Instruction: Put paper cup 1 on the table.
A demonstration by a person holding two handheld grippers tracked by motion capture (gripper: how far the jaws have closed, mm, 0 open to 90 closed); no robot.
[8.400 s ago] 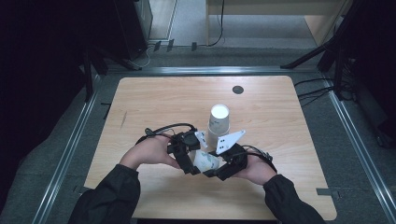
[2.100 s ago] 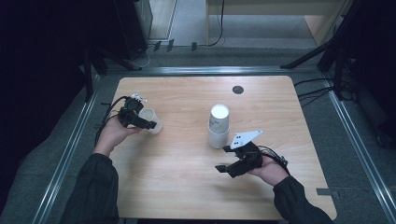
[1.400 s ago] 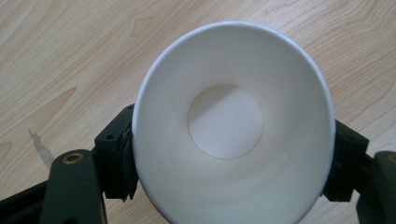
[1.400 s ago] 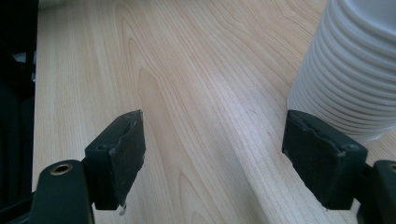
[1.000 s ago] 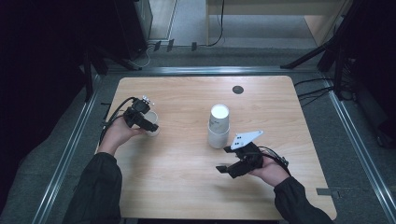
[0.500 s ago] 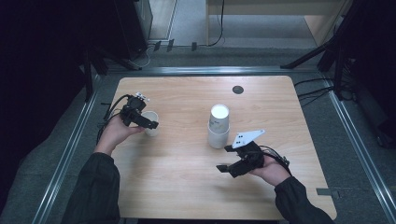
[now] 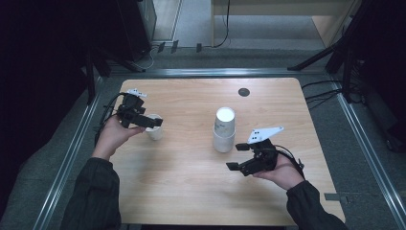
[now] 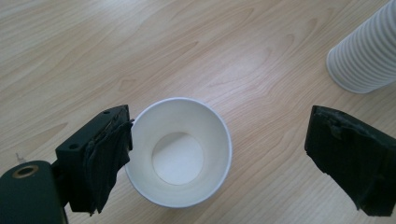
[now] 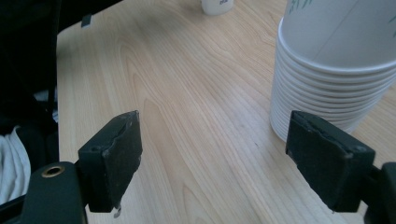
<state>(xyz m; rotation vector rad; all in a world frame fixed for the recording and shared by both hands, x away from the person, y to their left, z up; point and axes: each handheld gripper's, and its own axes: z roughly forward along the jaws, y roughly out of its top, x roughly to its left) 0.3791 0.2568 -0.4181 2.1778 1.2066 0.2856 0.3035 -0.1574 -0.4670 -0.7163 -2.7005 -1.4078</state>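
Left gripper view shows my left tool (image 8: 224, 158) spread wide above the let-go cup (image 8: 179, 151); next I grab another from the stack (image 8: 366, 51).

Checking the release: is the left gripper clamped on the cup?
No, the left gripper is open, with the upright cup standing free between its jaws.

Wide-open right claw (image 9: 212, 154) beside stacked paper cups (image 9: 336, 70) on table (image 9: 196, 84).
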